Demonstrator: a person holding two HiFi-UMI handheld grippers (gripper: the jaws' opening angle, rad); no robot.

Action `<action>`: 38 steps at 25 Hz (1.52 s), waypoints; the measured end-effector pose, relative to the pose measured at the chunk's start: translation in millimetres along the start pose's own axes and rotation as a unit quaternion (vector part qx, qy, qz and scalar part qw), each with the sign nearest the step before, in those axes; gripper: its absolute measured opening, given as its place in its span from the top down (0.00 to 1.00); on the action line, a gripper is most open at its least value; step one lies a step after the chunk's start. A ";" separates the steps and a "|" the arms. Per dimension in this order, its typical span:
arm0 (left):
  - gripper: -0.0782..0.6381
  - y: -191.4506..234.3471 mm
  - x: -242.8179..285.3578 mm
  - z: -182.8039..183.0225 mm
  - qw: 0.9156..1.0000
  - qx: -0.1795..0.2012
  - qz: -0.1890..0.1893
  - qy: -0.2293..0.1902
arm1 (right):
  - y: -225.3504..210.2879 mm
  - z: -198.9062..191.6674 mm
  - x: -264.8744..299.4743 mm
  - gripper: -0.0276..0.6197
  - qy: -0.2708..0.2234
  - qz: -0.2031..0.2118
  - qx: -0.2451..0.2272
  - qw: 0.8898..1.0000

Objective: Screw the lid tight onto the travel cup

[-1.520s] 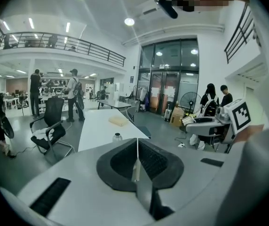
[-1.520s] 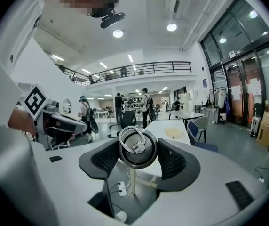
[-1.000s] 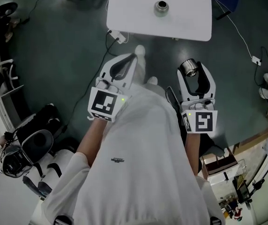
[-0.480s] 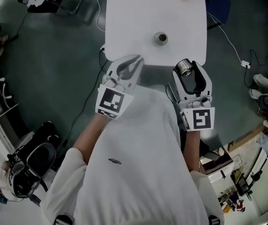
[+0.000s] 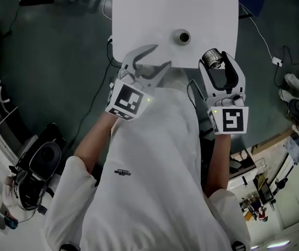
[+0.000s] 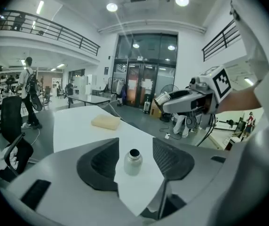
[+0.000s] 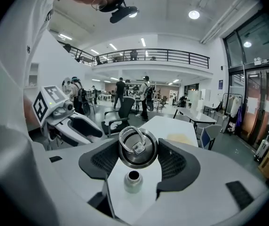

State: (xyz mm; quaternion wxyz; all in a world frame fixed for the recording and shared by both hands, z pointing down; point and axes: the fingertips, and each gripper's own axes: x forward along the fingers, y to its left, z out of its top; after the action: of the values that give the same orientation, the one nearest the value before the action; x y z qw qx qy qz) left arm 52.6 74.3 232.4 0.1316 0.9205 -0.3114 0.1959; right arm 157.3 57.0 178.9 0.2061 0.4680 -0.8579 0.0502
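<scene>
Travel cup [image 5: 181,36] – uncapped, stood upright on white table [image 5: 139,14], apart from both grippers. Lid [image 5: 211,59] clamped between jaws of right gripper [image 5: 218,66], held just short of table edge. Left gripper [image 5: 162,56] – jaws just opened, held apart, nothing gripped; cup seen beyond gap.
</scene>
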 end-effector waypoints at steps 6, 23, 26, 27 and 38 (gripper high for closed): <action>0.51 1.6 30.8 -15.8 1.000 0.005 -0.007 0.016 | -9.0 -16.8 21.1 0.57 0.027 0.028 -0.012 0.999; 0.43 6.6 124.3 -94.1 0.996 0.066 -0.035 0.045 | 21.1 -94.5 83.1 0.57 0.180 0.169 -0.141 0.959; 0.42 8.0 138.5 -100.8 0.996 0.068 -0.045 0.041 | 24.8 -109.0 94.7 0.57 0.199 0.196 -0.172 0.945; 0.42 8.4 142.9 -102.9 0.996 0.070 -0.048 0.039 | 25.7 -114.1 98.6 0.57 0.204 0.205 -0.184 0.939; 0.42 -0.8 174.0 -114.6 0.991 0.105 -0.083 0.011 | 34.3 -150.7 116.5 0.57 0.247 0.297 -0.288 0.876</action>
State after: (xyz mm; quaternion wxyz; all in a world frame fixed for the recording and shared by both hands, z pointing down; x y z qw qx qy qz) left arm 148.1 25.9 411.2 0.0537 0.9498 -0.2101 0.2257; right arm 119.6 27.0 366.4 0.5126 0.0832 -0.8542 -0.0263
